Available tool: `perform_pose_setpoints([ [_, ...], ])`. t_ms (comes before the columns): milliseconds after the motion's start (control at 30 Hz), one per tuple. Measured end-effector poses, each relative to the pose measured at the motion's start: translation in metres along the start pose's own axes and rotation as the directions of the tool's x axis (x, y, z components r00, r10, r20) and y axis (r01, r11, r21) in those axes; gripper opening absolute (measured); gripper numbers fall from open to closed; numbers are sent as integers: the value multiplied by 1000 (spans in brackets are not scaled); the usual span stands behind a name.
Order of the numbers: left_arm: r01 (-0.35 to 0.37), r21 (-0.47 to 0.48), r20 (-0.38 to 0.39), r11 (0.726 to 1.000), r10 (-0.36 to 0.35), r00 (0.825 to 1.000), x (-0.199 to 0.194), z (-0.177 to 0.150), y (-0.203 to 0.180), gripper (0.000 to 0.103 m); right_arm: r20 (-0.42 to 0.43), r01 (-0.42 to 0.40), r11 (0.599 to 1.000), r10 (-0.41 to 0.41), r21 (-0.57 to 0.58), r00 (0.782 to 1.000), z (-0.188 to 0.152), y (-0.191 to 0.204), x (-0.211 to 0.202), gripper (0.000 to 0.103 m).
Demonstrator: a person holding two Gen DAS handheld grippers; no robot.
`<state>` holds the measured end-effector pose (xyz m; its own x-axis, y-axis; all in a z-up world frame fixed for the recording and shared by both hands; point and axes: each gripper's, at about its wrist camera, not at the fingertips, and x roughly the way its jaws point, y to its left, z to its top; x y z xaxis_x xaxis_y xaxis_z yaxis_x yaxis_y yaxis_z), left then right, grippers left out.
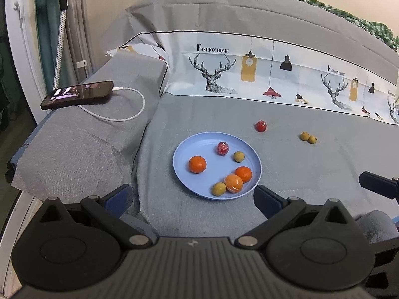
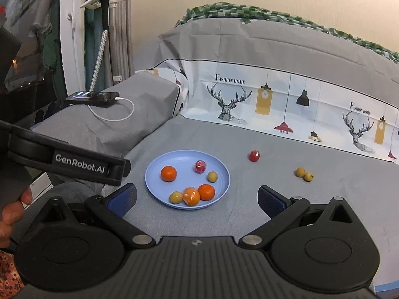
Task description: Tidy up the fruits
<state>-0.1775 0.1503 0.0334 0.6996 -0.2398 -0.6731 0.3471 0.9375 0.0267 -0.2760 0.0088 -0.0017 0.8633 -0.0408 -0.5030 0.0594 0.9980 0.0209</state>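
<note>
A light blue plate (image 1: 197, 139) (image 2: 159, 164) lies on the grey sheet. It holds two oranges (image 1: 197, 164) (image 2: 168, 173), a wrapped orange fruit (image 1: 234, 183) (image 2: 191, 196), a wrapped red fruit (image 1: 222, 148) (image 2: 200, 166) and two yellow-green fruits (image 1: 219, 188) (image 2: 175, 197). A red fruit (image 1: 260, 126) (image 2: 254, 156) and a pair of small yellow-green fruits (image 1: 308, 137) (image 2: 304, 173) lie on the sheet beyond the plate, to the right. My left gripper (image 1: 193, 198) is open and empty, just short of the plate. My right gripper (image 2: 197, 198) is open and empty, also short of the plate.
A phone (image 1: 77, 94) (image 2: 92, 97) on a white charging cable (image 1: 129, 114) lies on a raised grey cushion at left. A printed cloth with deer and lamps (image 1: 249, 74) (image 2: 274, 104) rises behind. The left gripper's body (image 2: 67, 160) shows at left in the right wrist view.
</note>
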Motion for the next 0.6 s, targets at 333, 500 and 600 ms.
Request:
perform_pose_setpoints([
  [333, 14, 14, 19, 1000, -14, 1000, -9, 1, -4, 103, 10, 12, 1000, -13, 7, 1000, -3, 2, -9, 102],
  [500, 16, 21, 22, 1000, -17, 1000, -11, 0, -5, 103, 12, 11, 1000, -11, 7, 1000, -3, 3, -10, 102],
  [600, 16, 16, 17, 1000, -17, 1000, -10, 0, -4, 103, 11, 9, 1000, -9, 3, 1000, -3, 4, -9, 102],
])
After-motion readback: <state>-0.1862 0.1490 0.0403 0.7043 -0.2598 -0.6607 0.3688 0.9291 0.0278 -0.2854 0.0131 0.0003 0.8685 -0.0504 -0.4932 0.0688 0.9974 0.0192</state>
